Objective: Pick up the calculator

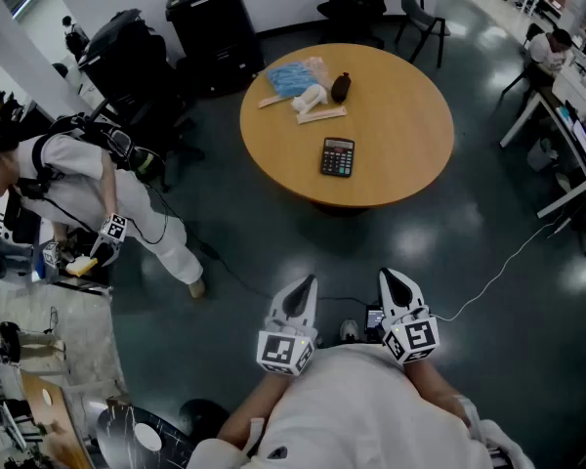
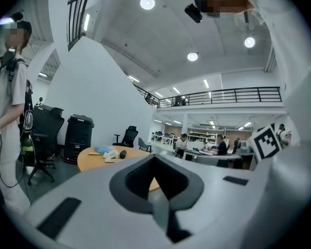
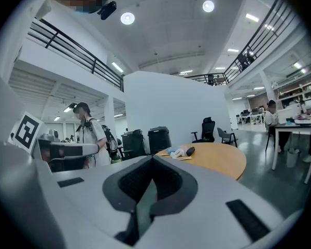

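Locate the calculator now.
Head view: the calculator lies on the round wooden table, toward its near edge around frame centre, apart from the blue packet and small dark object farther back.

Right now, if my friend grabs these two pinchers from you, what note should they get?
Left gripper: shut, empty, held close to the body.
Right gripper: shut, empty, beside it.
Calculator: lies flat on the near part of the round table, ahead of both grippers, with nothing touching it.
Done: nothing yet.
Left: step up to the table, open one gripper, close it on the calculator, lift.
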Tool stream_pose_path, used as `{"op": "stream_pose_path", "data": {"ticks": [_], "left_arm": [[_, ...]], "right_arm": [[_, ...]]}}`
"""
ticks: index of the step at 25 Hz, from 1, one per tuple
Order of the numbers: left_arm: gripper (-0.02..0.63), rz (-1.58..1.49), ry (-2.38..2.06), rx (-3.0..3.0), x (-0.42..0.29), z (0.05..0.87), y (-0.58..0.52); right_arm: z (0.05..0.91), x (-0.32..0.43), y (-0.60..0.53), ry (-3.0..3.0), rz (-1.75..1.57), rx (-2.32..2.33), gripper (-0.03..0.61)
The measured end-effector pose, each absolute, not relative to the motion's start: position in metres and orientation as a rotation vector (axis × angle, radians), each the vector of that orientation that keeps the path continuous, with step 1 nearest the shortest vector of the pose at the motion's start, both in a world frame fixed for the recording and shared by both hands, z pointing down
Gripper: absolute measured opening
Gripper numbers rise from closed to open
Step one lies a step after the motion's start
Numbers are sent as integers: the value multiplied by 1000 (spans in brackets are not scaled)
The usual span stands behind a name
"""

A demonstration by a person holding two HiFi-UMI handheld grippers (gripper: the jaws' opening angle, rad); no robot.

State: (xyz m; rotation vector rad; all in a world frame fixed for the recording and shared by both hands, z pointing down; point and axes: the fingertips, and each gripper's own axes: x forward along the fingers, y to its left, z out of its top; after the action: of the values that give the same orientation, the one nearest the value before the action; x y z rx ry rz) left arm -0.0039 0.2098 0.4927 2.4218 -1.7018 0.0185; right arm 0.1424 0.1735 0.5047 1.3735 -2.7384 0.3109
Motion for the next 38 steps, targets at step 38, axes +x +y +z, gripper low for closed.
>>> {"op": "stream_pose_path", "data": {"ticks": [38], "left_arm": [[5,0,-1652,2407,-46,524,80]], "right_arm": [[536,128,61,-2724,310,1448,14]]}}
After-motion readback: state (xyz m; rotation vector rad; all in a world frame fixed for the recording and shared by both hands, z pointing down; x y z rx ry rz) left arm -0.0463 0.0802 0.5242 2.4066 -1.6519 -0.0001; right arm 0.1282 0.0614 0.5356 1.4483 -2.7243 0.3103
